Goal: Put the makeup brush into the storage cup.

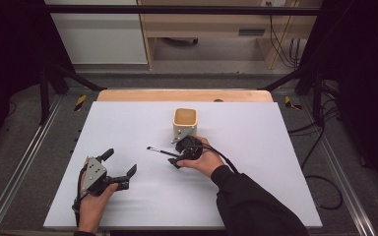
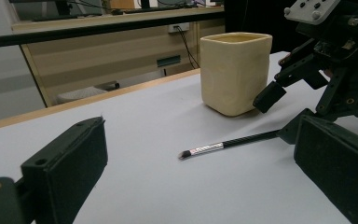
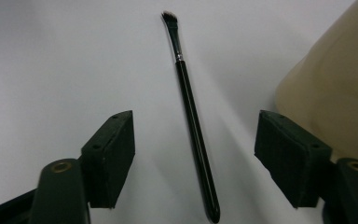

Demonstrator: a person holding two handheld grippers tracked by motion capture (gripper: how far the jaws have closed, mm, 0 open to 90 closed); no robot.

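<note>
Right now the big white bench lies flat, with a light wooden edge at its far side. Near the middle of it stands a cream cup, upright, with its open top facing up. Just in front of the cup is the right claw, held low over the bench in the person's right hand. Its two black jaws are apart (no pad is touching anything), one on each side of a thin black brush. The brush lies flat on the bench between those jaws, with its handle end close to the claw and its little bristle tip pointing away. In the left claw's view the same brush lies near the foot of the cup, not touching it. Off to the left side of the bench, well apart from the brush, the left claw rests in the person's left hand. Its jaws are wide apart and hold nothing.
</note>
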